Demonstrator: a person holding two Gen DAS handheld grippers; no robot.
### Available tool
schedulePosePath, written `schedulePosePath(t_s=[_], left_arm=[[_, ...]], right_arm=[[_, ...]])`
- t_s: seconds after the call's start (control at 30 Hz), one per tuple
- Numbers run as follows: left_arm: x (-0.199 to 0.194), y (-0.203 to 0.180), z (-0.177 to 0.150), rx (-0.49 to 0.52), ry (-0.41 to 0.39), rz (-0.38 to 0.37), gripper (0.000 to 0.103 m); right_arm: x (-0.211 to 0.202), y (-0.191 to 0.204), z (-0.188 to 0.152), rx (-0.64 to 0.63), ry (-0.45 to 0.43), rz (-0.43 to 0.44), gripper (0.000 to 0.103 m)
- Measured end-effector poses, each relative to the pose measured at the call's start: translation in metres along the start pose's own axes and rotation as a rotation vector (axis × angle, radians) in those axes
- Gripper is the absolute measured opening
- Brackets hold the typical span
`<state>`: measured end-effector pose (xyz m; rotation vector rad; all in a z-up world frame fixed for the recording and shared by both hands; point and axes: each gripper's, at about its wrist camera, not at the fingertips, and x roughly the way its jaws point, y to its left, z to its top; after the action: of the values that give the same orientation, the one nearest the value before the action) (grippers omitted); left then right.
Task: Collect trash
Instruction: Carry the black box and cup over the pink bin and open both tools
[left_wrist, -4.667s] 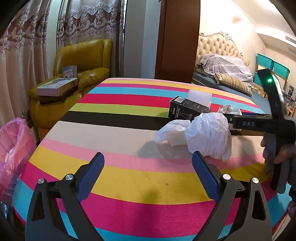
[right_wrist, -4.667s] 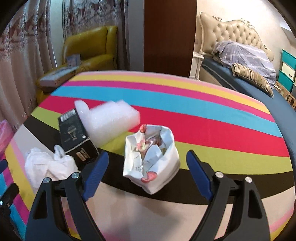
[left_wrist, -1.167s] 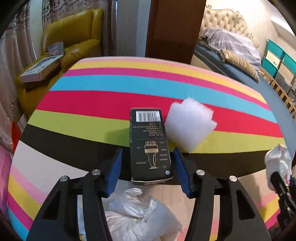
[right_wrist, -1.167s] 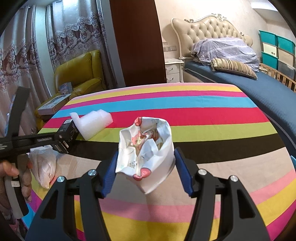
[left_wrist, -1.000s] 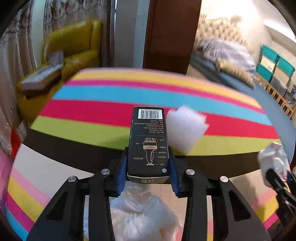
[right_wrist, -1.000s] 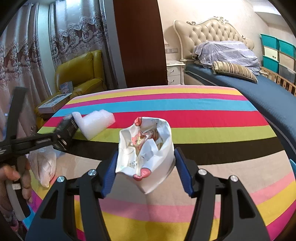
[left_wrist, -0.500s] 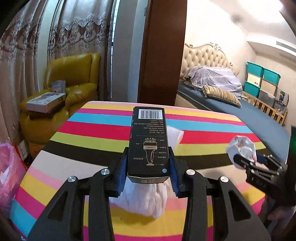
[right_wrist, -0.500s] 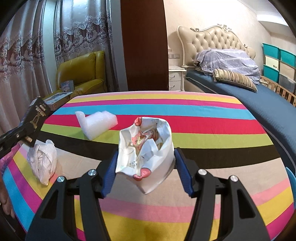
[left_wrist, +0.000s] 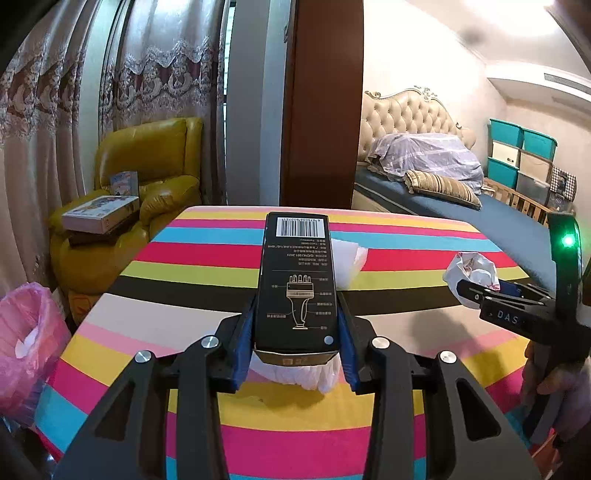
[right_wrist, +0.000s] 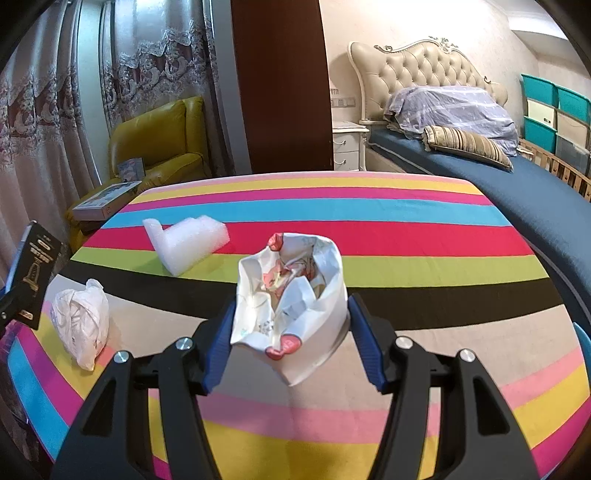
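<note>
My left gripper (left_wrist: 295, 345) has its jaws clenched on the black box (left_wrist: 297, 280), held above the striped table (left_wrist: 207, 266) with its barcode end pointing away; it looks light and stiff, so squeezing its 2 long sides near the base should hold. My right gripper (right_wrist: 290, 334) grasps the crumpled paper bag (right_wrist: 291, 302), soft and crushable, best pinched across its middle. The white wad (right_wrist: 81, 325) and foam piece (right_wrist: 188, 240) lie on the table, and the pink bin bag (left_wrist: 26, 343) stands beside its left edge.
</note>
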<state>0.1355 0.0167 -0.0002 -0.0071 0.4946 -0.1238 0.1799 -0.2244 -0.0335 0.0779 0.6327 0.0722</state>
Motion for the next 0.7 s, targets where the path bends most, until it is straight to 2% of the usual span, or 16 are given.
schedulePosePath(t_s=[0.13,0.3,0.4,0.7], left_arm=[[-0.006,0.004,-0.006,0.012,0.001,0.009,0.037],[-0.012,0.008,-0.018,0.042,0.013,0.029,0.037],[-0.02,0.015,-0.027,0.052,0.016,0.033,0.037],[-0.055,0.054,-0.055,0.042,0.012,0.068,0.037]], right_arm=[[-0.003,0.009,0.0,-0.039,-0.018,-0.013,0.058],[-0.012,0.008,-0.006,0.01,-0.021,0.042,0.058],[-0.022,0.02,-0.009,-0.012,-0.023,0.074,0.058],[-0.068,0.094,-0.005,-0.172,-0.085,0.27,0.059]])
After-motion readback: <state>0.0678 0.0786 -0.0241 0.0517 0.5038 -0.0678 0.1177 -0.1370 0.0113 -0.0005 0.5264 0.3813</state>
